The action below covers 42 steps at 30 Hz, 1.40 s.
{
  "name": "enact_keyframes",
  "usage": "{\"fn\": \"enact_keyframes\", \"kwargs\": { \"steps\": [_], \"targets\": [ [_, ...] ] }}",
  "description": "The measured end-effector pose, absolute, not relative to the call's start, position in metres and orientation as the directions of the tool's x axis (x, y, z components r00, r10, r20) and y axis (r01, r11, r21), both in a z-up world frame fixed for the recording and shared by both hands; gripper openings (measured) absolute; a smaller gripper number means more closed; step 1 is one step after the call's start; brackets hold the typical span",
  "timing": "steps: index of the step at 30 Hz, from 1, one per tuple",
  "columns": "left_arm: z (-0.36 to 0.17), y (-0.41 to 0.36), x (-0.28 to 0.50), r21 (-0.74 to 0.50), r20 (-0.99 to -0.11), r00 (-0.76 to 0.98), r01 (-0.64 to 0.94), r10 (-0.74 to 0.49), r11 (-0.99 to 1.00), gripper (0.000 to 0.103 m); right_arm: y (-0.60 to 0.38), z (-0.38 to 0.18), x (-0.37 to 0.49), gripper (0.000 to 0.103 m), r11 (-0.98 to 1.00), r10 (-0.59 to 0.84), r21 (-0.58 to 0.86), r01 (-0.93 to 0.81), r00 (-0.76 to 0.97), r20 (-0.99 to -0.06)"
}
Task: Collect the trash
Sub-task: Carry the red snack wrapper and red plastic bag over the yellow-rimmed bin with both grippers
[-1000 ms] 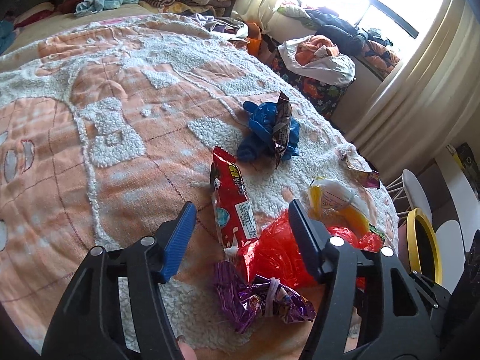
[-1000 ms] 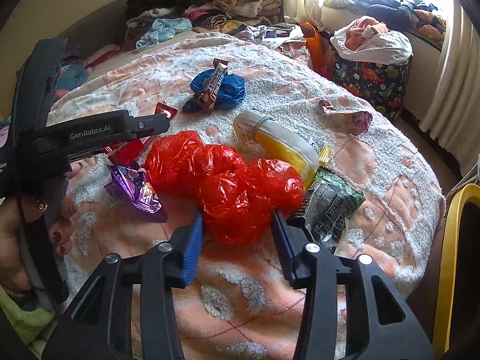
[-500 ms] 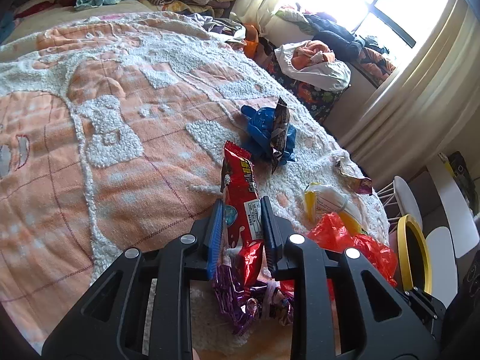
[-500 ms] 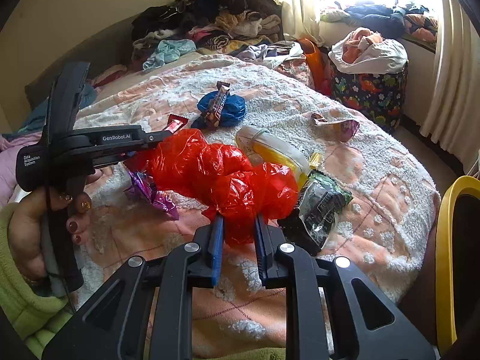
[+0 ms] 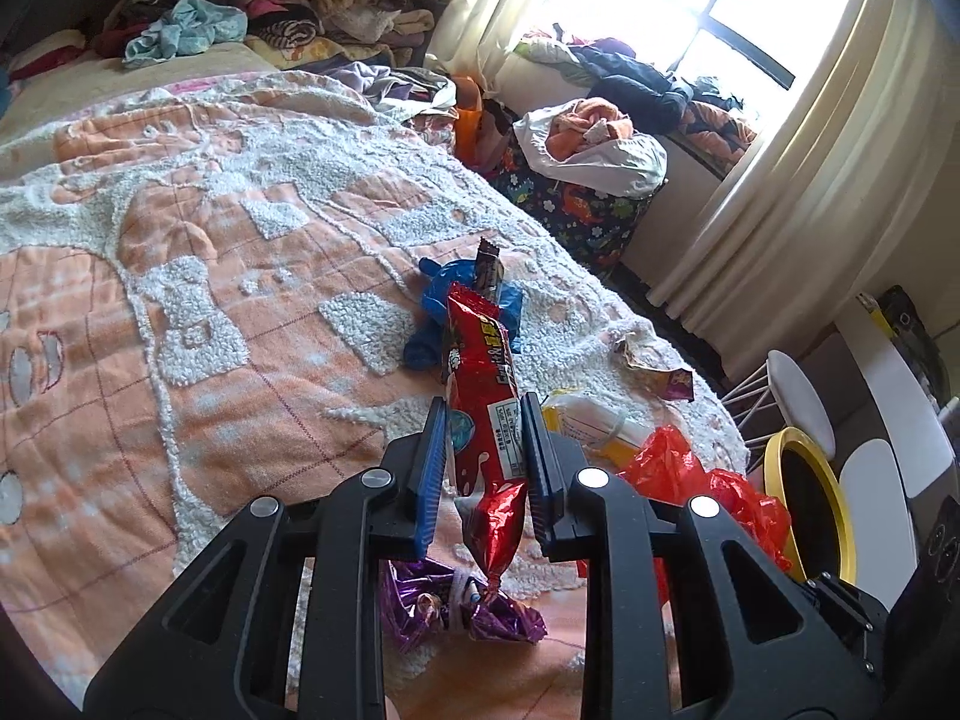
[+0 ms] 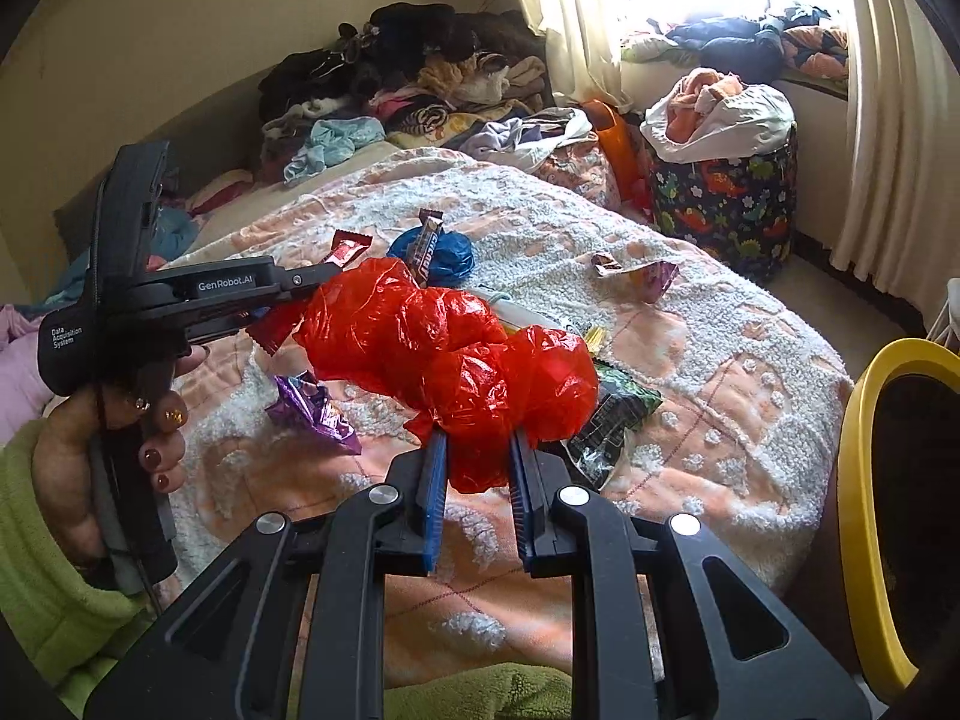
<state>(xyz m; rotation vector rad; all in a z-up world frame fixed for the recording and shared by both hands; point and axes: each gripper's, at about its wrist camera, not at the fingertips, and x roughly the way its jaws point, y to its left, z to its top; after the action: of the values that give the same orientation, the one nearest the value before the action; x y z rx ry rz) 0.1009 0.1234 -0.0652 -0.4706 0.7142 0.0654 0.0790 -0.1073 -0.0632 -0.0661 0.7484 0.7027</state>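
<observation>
Both tongs clamped: left tongs on red snack wrapper, right tongs on red plastic bag; purple wrapper, blue bag beside on bed.

Sunlit window, cream curtains, clothes-strewn bed.

On the bed, a crumpled foil wrapper lies nearest the left wrist camera, with a knotted bag farther up the cover and a chocolate bar wrapper resting on it. A bottle lies right of these, and a torn wrapper beyond it near the bed's edge. A round bin stands on the floor past that edge, and a laundry basket stands farther back under the window.
</observation>
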Motion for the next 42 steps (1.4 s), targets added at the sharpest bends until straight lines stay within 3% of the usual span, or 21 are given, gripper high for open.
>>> {"fn": "enact_keyframes", "kwargs": {
  "steps": [42],
  "targets": [
    [-0.040,0.017,0.103,-0.318,-0.626,0.745,0.022,-0.228,0.948,0.018,-0.205,-0.034,0.090,0.018,0.869,0.489,0.260,-0.420,0.657,-0.574]
  ]
}}
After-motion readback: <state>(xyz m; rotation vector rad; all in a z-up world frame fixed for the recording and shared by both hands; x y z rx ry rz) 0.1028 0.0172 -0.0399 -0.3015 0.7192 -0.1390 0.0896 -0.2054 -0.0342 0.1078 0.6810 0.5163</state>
